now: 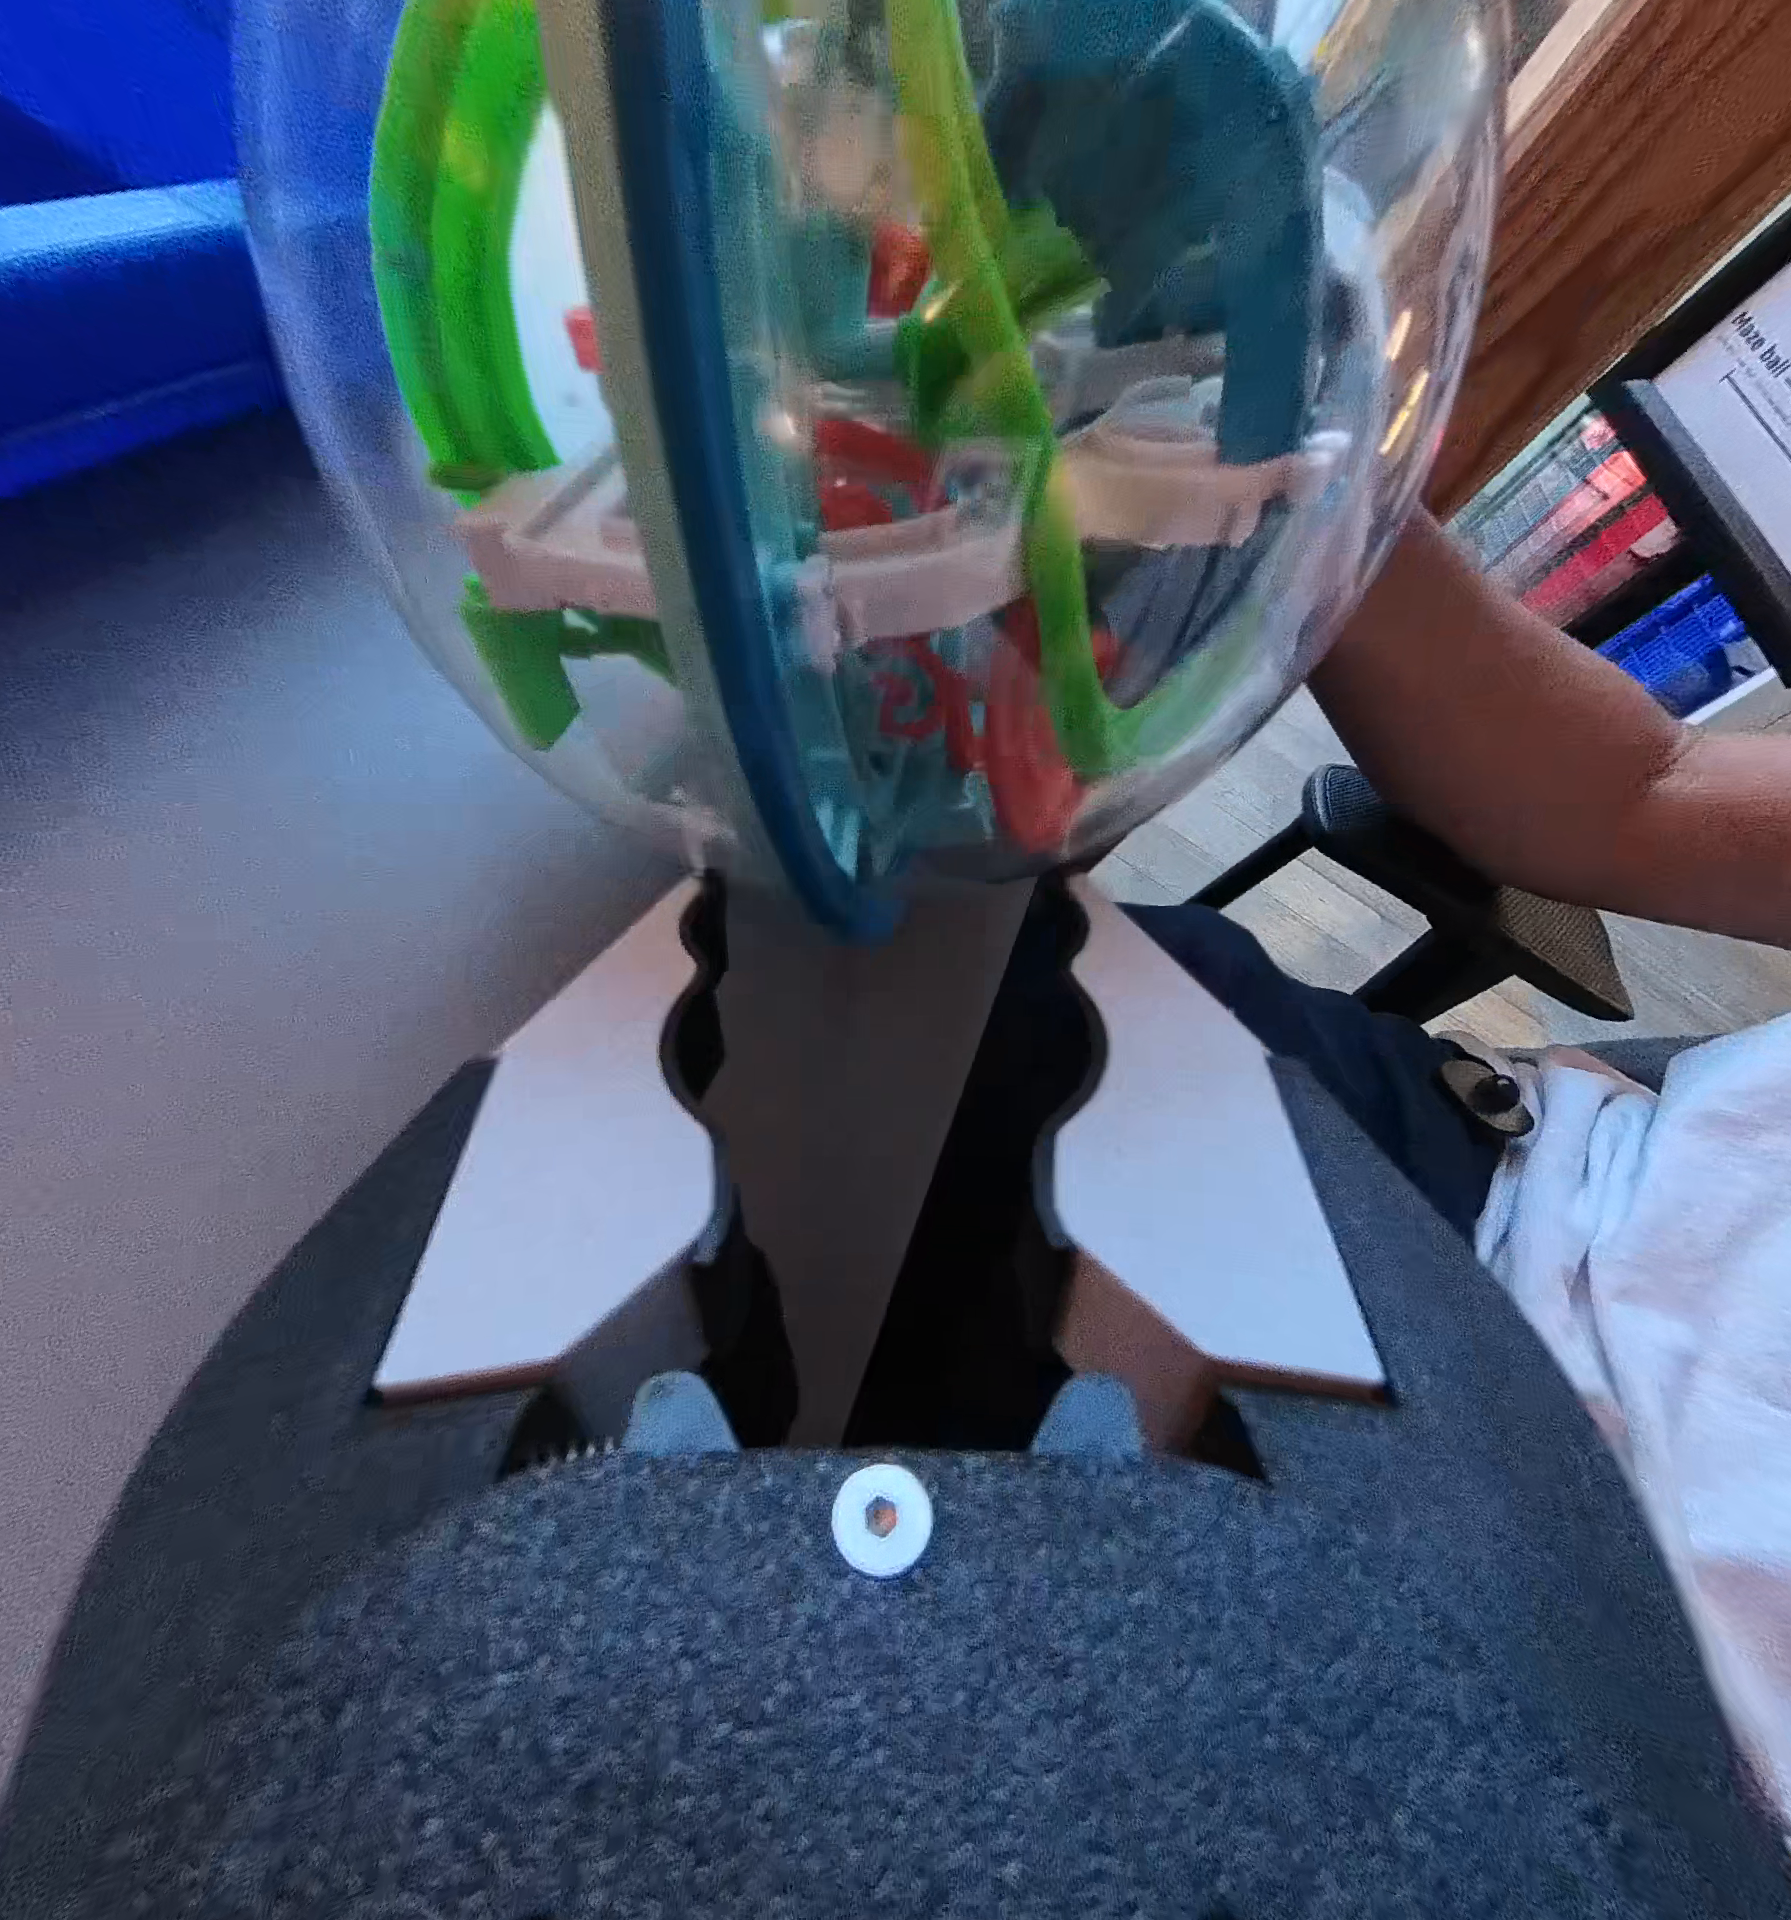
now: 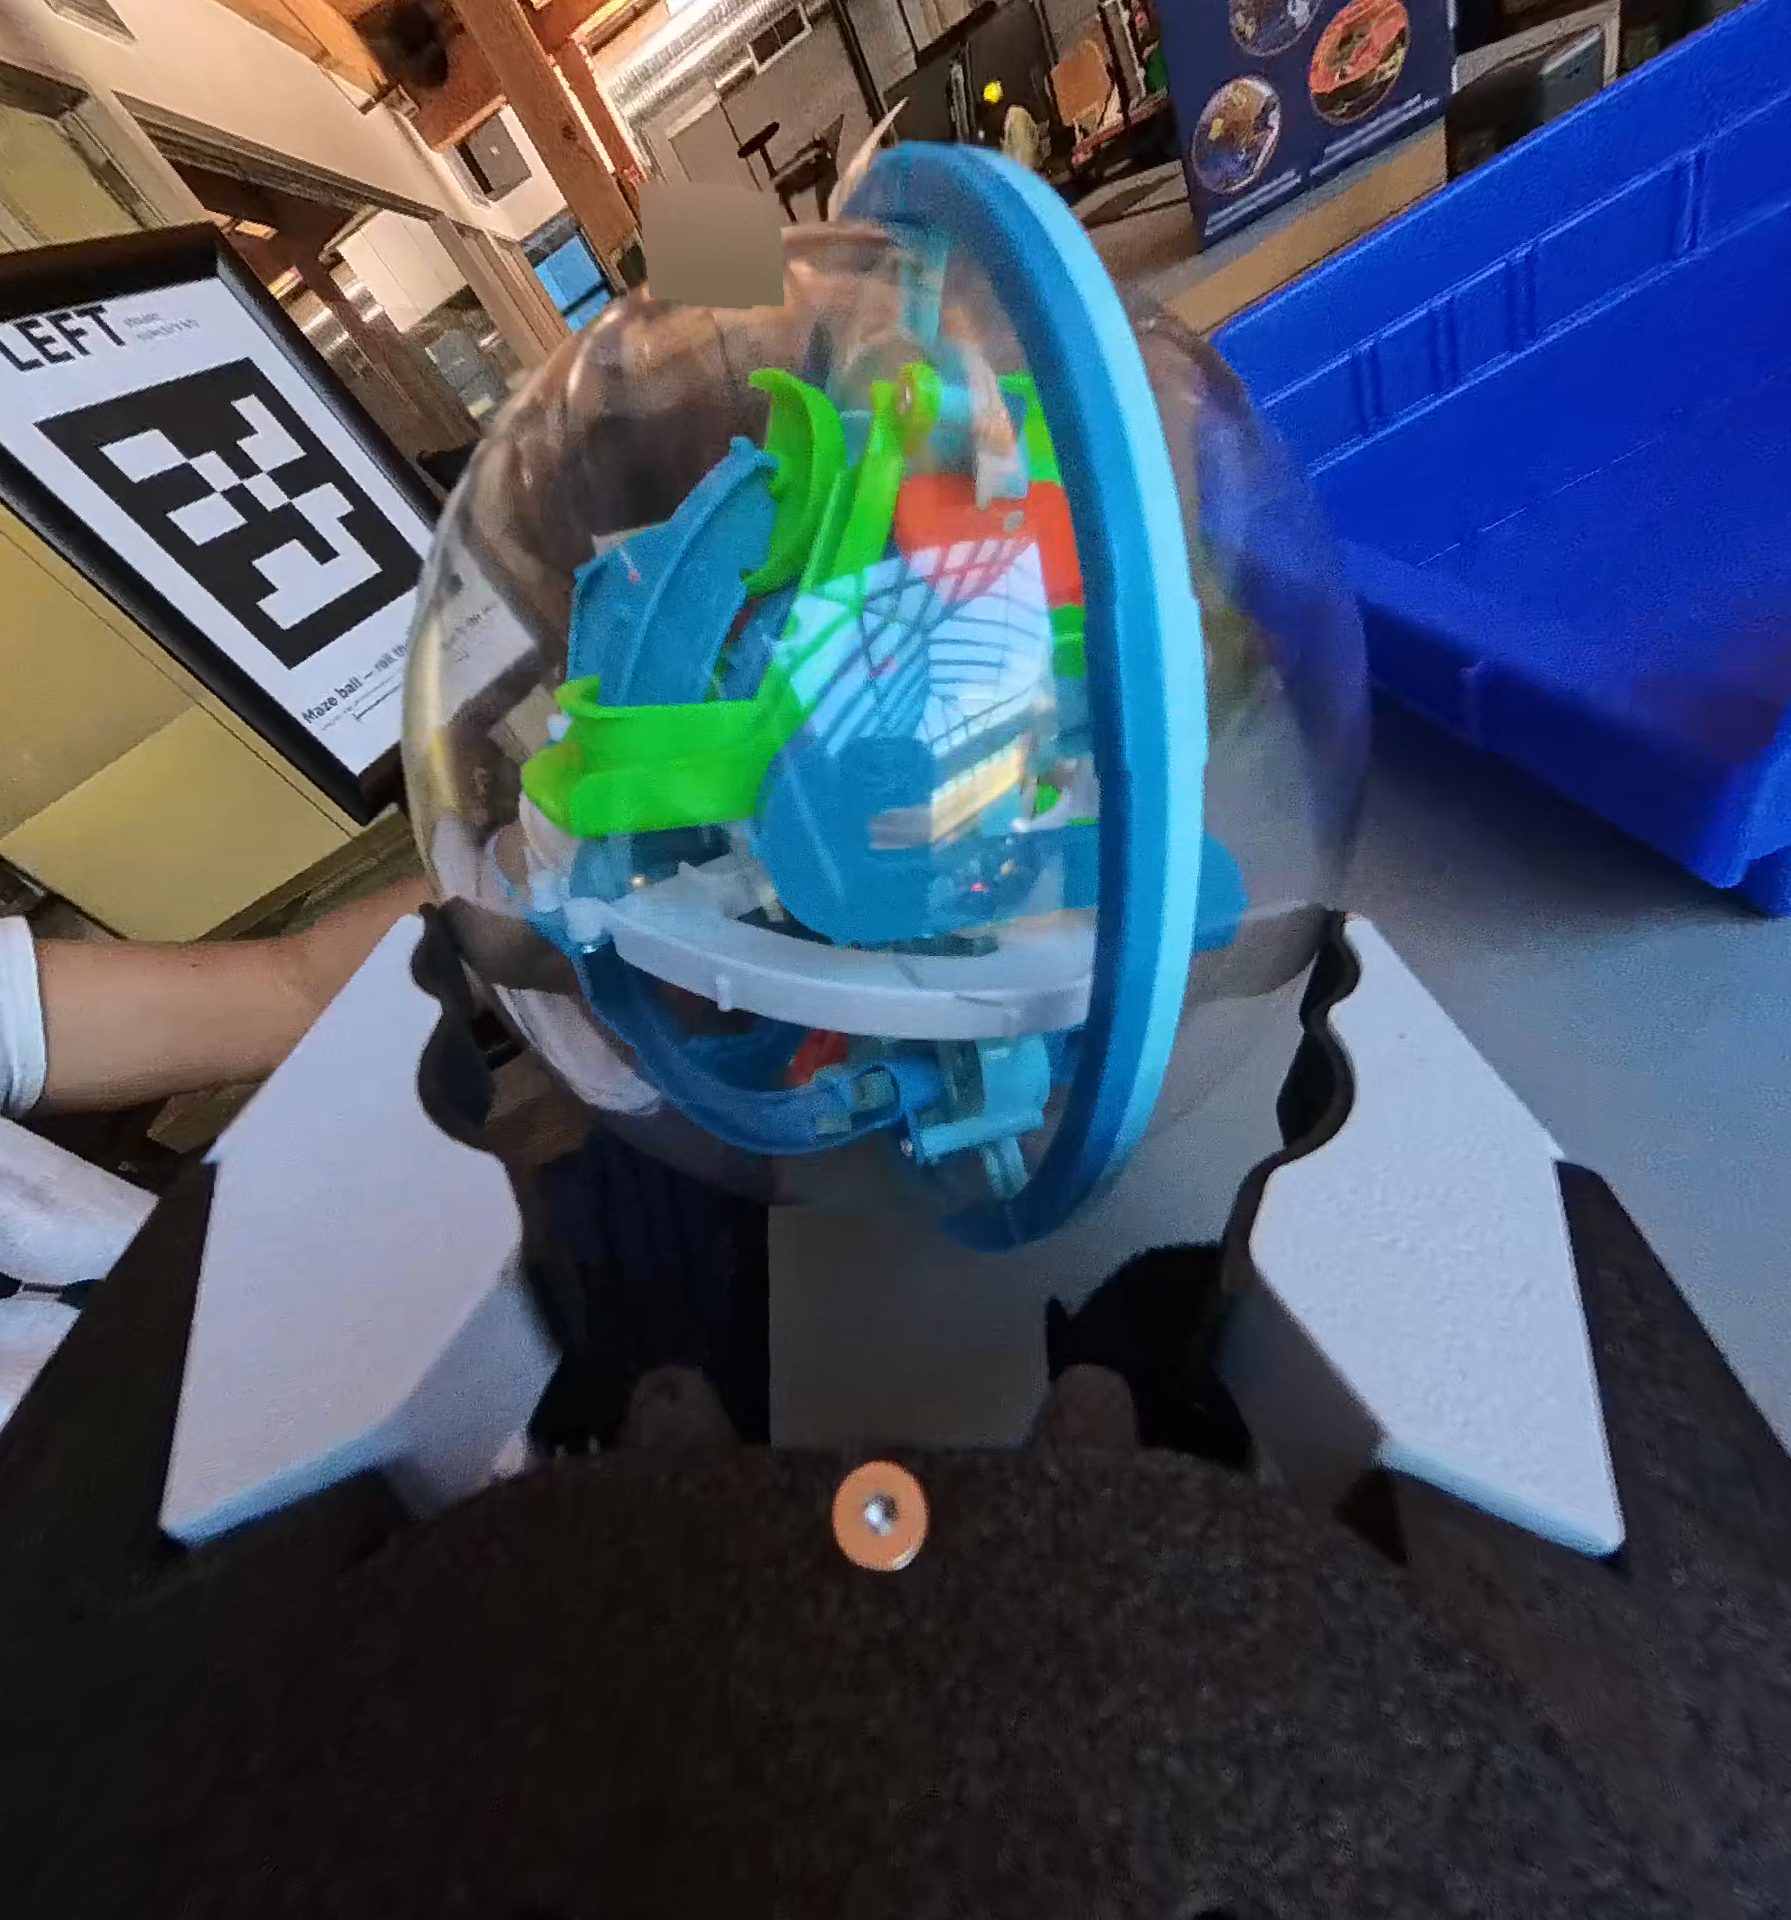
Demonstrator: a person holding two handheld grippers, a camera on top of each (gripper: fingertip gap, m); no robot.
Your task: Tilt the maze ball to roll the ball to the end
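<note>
Clear maze ball [image 2: 870, 727] gripped betw. right hand-held gripper [image 2: 886, 997] fingers; left hand-held gripper [image 1: 886, 904] narrow, underneath.

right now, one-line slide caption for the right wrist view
Right gripper fingers cradle the clear maze ball above a grey table, blue bin behind.

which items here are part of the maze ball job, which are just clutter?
In play:
maze ball
left gripper
right gripper

Clutter:
blue bin
framed marker sign
chair
</note>
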